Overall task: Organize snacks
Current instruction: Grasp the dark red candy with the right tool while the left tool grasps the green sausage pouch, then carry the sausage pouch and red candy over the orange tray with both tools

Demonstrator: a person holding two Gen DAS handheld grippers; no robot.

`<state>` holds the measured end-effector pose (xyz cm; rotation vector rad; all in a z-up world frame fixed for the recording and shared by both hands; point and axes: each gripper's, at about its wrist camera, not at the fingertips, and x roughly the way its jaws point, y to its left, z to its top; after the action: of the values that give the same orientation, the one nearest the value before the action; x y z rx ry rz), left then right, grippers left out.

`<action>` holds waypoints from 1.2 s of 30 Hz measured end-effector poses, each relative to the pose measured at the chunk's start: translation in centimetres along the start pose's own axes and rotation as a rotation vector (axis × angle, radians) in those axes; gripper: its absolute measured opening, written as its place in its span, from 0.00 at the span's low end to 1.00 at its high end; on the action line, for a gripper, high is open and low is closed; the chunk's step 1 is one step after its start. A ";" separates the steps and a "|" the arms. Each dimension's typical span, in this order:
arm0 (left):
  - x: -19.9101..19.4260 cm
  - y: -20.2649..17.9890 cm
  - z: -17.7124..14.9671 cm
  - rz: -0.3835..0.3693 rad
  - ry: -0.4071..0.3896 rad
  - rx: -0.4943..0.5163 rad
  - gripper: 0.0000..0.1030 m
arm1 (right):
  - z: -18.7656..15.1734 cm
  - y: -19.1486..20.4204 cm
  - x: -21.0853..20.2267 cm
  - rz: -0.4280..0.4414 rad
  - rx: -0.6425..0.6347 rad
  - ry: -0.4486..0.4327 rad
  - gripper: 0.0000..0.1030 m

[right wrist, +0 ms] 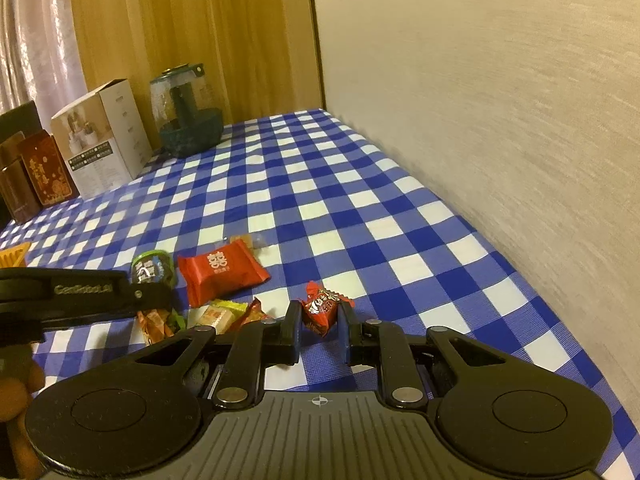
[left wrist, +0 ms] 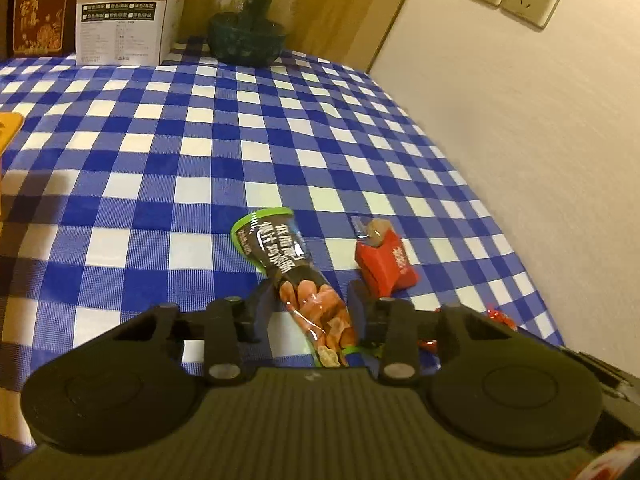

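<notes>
A long green-and-black snack pouch lies on the blue checked tablecloth between the open fingers of my left gripper; neither finger presses it. A red packet lies just right of it. In the right wrist view my right gripper has its fingers close around a small red candy, touching both sides. The red packet, the pouch and several small yellow and orange sweets lie to its left, with the left gripper's body over them.
At the table's far end stand a white carton, a dark red box and a glass jar in a dark green basket. A wall borders the table's right edge. An orange object sits at the left.
</notes>
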<state>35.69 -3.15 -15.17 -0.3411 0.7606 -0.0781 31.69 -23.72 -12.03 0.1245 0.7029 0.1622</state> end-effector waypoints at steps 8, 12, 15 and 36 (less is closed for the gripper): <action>-2.6 0.4 -1.0 0.017 0.065 0.110 0.22 | 0.0 0.8 0.2 0.020 -0.012 0.002 0.18; -4.4 1.1 -2.3 0.021 0.069 0.133 0.22 | 0.1 1.1 0.0 0.033 -0.014 -0.001 0.18; -4.6 0.6 -2.4 0.026 0.032 0.181 0.22 | 0.1 1.2 -0.4 0.034 -0.020 -0.007 0.18; -3.7 -0.8 -2.4 0.049 0.035 0.310 0.25 | 0.4 1.5 -0.8 0.067 -0.002 -0.010 0.18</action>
<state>31.42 -3.88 -14.04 -0.0265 0.7782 -0.1546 31.22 -22.39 -10.97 0.1469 0.6887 0.2263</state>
